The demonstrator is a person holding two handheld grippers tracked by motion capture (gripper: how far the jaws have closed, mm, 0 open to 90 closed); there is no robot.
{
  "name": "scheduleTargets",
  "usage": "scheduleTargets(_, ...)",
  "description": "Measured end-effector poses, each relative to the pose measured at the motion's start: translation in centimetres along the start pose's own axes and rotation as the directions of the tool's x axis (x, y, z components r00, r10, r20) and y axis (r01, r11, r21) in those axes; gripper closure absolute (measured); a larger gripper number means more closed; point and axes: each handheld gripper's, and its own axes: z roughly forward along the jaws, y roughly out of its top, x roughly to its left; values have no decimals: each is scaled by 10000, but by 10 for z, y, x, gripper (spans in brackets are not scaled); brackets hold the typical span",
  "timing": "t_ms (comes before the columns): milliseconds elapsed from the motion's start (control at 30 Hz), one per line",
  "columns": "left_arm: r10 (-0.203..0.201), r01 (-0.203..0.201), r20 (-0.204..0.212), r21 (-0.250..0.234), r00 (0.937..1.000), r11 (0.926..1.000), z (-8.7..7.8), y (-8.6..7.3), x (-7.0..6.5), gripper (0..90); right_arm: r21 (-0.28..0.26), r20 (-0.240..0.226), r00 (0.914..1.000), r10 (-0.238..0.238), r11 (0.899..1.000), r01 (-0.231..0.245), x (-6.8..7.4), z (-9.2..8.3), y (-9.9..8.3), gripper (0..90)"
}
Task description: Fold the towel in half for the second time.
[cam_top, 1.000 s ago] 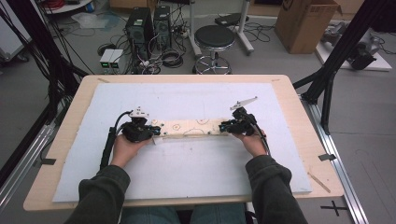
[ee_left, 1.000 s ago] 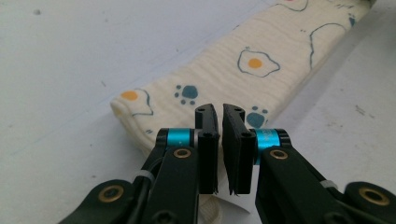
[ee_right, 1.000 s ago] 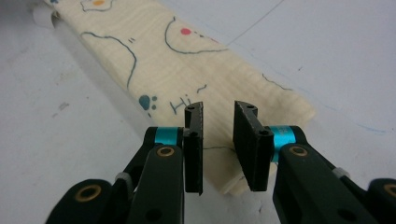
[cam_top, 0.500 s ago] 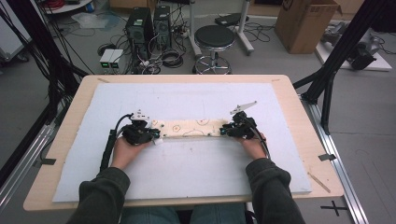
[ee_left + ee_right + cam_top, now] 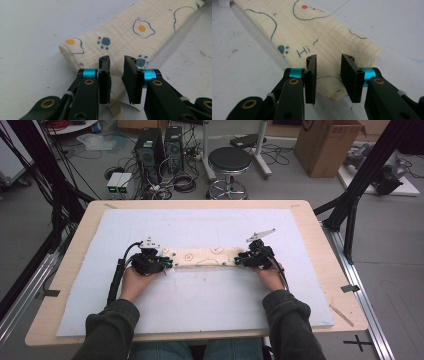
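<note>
The one word that can be read is "Hi", printed in blue on the cream folded cloth (image 5: 322, 37); in the right gripper view it sits just right of a blue paw print, near the cloth's near edge. The rest of the print there is drawings, not lettering: blue outlines and a red dot. In the left gripper view the cloth (image 5: 130, 35) carries fried eggs and paw prints. In the high view, a black cross mark (image 5: 357, 342) stands on the floor at the near right.

One folded cloth (image 5: 204, 256) lies on one table (image 5: 320, 250) under one white mat (image 5: 210, 295); two tongs, left (image 5: 166, 264) and right (image 5: 238, 261); one stool (image 5: 230, 160); one cardboard box (image 5: 325, 145).
</note>
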Motion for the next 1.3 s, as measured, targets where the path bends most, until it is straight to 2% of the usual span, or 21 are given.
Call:
scheduleTargets(233, -43, 43, 21, -49, 10000, 10000, -1, 1, 0, 715, -38, 19, 10000, 15, 10000, -15, 1, 0, 0, 619)
scheduleTargets(533, -340, 348, 159, -508, 9993, 9981, -6, 3, 1, 651, -152, -18, 9998, 218, 9996, -218, 3, 0, 1, 558)
scheduleTargets(667, -371, 385, 212, -682, 9991, 9969, -9, 4, -1, 640, -219, 32, 9998, 219, 9995, -218, 5, -1, 2, 527)
scheduleTargets(700, -260, 274, 219, -620, 9994, 9977, -10, 5, -1, 638, -246, 47, 9998, 195, 9995, -194, 5, -2, 2, 519)
scheduleTargets(1033, -388, 430, 398, -1106, 9985, 9929, -21, 8, -4, 547, -919, -56, 9984, 567, 9941, -570, 6, -15, 4, 396)
scheduleTargets(1167, -315, 371, 462, -1247, 9984, 9915, -26, 9, -7, 497, -1209, -157, 9971, 748, 9897, -762, 8, -20, 4, 331)
scheduleTargets(1300, -153, 220, 538, -1275, 9984, 9916, -30, 10, -10, 442, -1275, -227, 9964, 818, 9883, -840, 12, -24, 4, 283)
